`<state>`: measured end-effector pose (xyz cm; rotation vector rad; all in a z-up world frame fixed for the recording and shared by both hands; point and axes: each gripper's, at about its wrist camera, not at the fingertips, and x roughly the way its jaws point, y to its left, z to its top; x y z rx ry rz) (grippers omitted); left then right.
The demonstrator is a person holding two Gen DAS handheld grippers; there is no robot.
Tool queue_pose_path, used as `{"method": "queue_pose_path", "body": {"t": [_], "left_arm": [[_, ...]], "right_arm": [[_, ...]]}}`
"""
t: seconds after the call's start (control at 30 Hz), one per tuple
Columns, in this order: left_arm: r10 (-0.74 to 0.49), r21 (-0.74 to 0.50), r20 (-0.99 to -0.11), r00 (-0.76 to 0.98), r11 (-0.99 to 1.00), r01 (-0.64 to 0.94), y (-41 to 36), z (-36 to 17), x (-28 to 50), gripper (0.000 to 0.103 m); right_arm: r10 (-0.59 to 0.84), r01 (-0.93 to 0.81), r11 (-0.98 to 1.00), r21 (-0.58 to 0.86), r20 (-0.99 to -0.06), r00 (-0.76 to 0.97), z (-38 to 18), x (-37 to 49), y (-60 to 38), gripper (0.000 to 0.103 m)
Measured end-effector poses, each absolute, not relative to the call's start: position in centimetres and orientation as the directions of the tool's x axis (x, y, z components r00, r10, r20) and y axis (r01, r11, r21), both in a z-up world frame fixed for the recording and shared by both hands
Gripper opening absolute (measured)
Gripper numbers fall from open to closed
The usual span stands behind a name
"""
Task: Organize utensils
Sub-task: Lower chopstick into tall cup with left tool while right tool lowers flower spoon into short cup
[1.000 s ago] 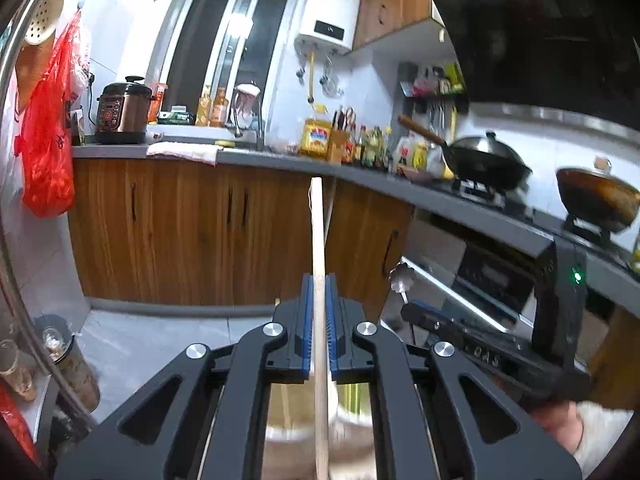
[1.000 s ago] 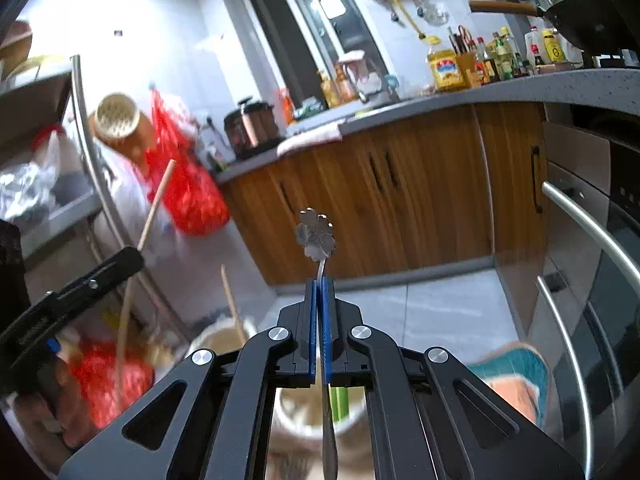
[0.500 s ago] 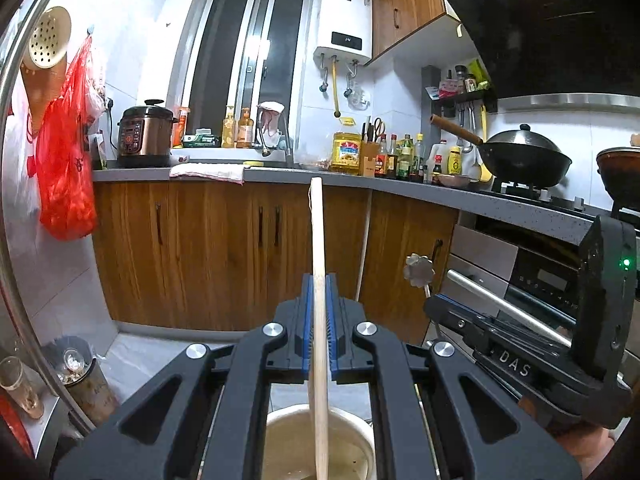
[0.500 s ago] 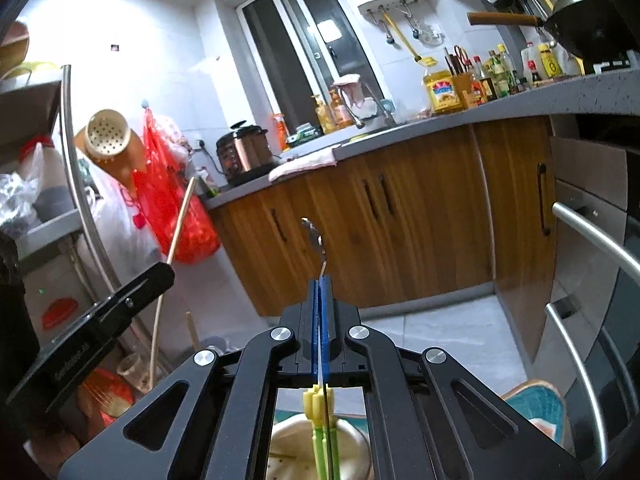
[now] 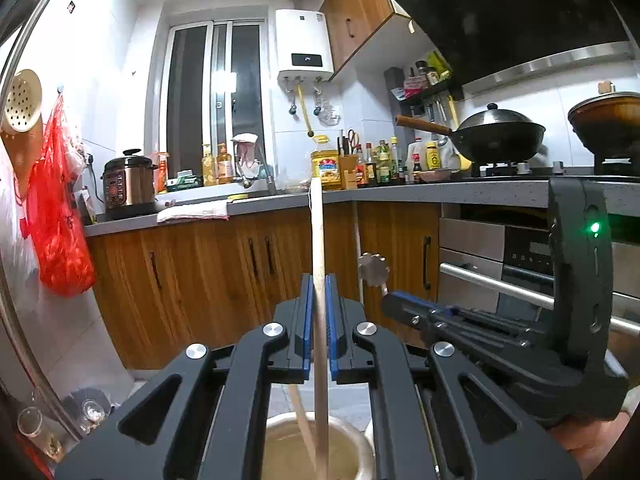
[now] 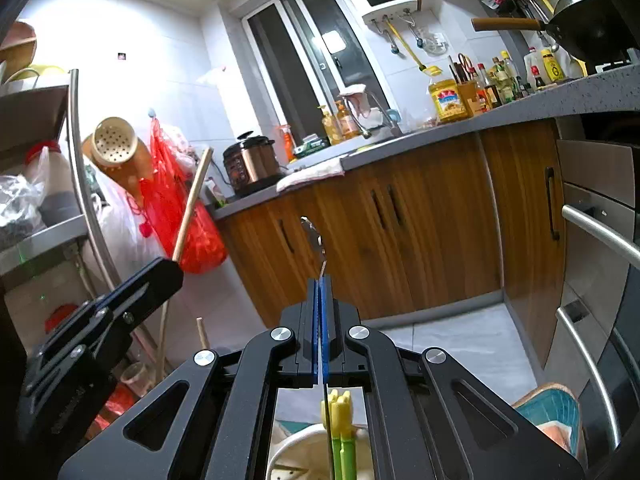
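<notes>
left wrist view: the left gripper [image 5: 319, 300] is pinched on an upright wooden stick [image 5: 317, 240] whose lower end reaches into a cream pot [image 5: 360, 446] below, with the right gripper [image 5: 404, 304] just beside it holding a flower-ended metal utensil [image 5: 373, 269]. right wrist view: the right gripper [image 6: 320, 300] is pressed together on that thin metal utensil [image 6: 316, 236], above a white holder [image 6: 292, 448] with 2 yellow-green sticks [image 6: 340, 428].

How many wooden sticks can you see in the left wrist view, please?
2: one wooden stick stands between the left gripper's pads; a second stick leans inside the cream holder below. Others may be hidden.
</notes>
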<state>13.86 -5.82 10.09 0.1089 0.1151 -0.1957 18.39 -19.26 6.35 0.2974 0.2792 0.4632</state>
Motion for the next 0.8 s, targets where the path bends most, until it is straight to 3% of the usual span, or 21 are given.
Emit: {"method": "queue_pose_path", "body": {"t": [0.27,0.5,0.67,0.8], "left_arm": [[-0.180,0.110,-0.119,0.977,0.975,0.193,-5.9,9.4,13.8,0.006],[-0.190,0.215,-0.105,0.976,0.954,0.208,-7.1,8.9,13.0,0.006],[-0.193,0.220,-0.092,0.977,0.953,0.209,-8.2,9.1,12.8,0.006],[-0.181,0.190,-0.129,0.975,0.960,0.203,-7.9,8.2,13.4,0.006]], "right_arm": [[0.469,-0.386,0.855,0.347,-0.197,0.861,5.4,18.4,-19.4,0.002],[0.474,-0.394,0.856,0.334,-0.203,0.857,4.8,17.6,-20.0,0.002],[0.473,-0.382,0.853,0.356,-0.217,0.854,4.0,17.4,-20.8,0.002],[0.481,-0.386,0.849,0.360,-0.225,0.847,3.7,17.2,-21.1,0.002]]}}
